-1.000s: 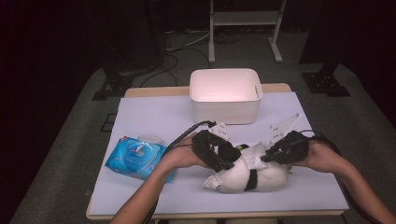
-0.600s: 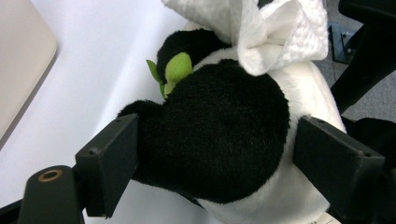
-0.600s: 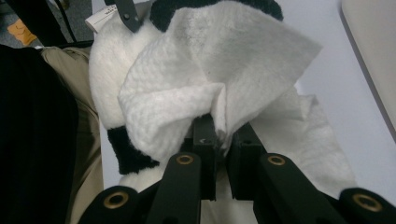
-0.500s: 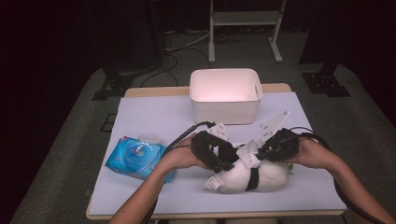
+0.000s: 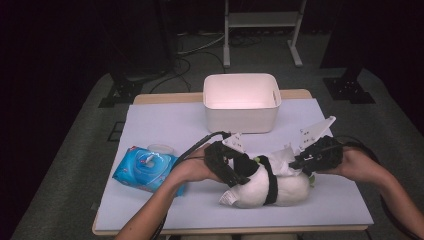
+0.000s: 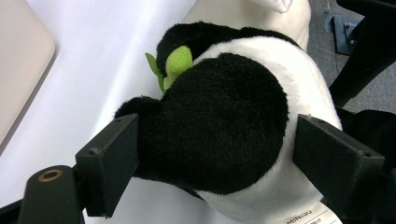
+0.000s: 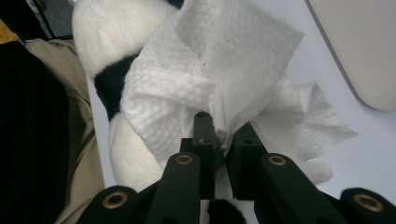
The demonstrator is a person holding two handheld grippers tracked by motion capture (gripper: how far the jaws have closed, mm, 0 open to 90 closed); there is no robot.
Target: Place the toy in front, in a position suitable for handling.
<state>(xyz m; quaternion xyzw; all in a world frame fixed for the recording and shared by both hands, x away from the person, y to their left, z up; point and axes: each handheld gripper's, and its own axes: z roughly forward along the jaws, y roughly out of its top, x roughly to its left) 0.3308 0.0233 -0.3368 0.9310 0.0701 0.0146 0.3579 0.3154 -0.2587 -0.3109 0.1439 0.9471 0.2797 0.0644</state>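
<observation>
While the left gripper point(image 5: 235, 170) clamps its wide-spread jaws on a black limb of the toy panda point(image 5: 265, 187), the toy is pinned down on the table sheet point(image 5: 165, 125) so it cannot slide under rubbing. In the left gripper view each pad point(image 6: 109, 161) sits against a side of the black fur, with the green leaf point(image 6: 177, 63) just beyond the jaws. The right gripper point(image 5: 300, 162) has its jaws pressed together on a white wipe point(image 7: 219, 88), whose loose folds drape ahead of the tips over the panda's white body, likely for wiping the fur. Both forearms come in low and nearly level, the left hand point(image 5: 192, 170) wrapped around its tool, the right hand point(image 5: 357, 167) reaching inward toward the toy. Behind the tools stands a white bin point(image 5: 241, 102); a blue pack of wipes point(image 5: 146, 169) lies outside the left gripper.
</observation>
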